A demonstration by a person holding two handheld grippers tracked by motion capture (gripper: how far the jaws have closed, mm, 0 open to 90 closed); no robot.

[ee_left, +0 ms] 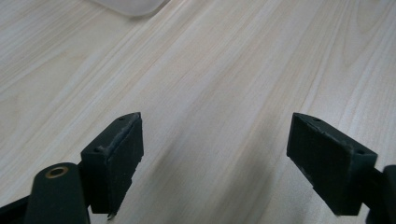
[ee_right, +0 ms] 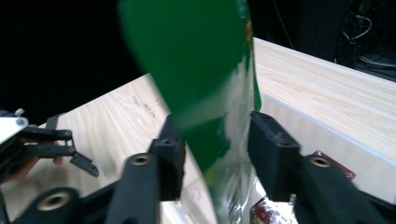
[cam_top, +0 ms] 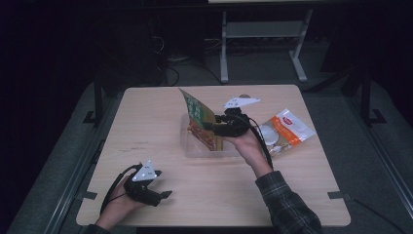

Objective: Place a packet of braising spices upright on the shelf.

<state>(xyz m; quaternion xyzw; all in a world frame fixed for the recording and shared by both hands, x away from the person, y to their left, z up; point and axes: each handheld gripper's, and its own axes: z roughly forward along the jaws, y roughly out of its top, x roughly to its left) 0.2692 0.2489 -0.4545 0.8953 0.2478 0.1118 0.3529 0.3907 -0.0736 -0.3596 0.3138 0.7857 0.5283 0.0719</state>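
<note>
- Nearest the high camera, at the near-left corner of the tabletop (cam_top: 160,117), my left tool (cam_top: 163,195) lay low over bare wood, its jaws standing wide apart with nothing between them.
- Pale, straight-grained wood ran under those black, blocky pads (ee_left: 116,154), matte and a little scuffed at the edges.
- Toward the middle of the tabletop, nearer the far edge, my right tool (cam_top: 210,127) was at the green snack bag (cam_top: 200,122), which stood upright and tilted in a clear plastic bin (cam_top: 187,146).
- Seen along that tool, the bag's green film (ee_right: 196,60) hung between the jaws, and they stood part open with a gap on either side; as far as the blur allowed, the pads were not pressing on it.
- I judged the bag light and soft: thin, glossy film, crinkly and slippery, likely to fold or slide if pinched mid-panel.
- Best hold, I thought, would be the flat sealed top edge, where the film is doubled and stiffest.
- Contents may be brittle, so a gentle squeeze seemed wise.
- Low, translucent and rigid, the bin had rounded corners.
- Another packet, white and orange (cam_top: 285,130), lay flat near the right edge, apart from the bin.
</note>
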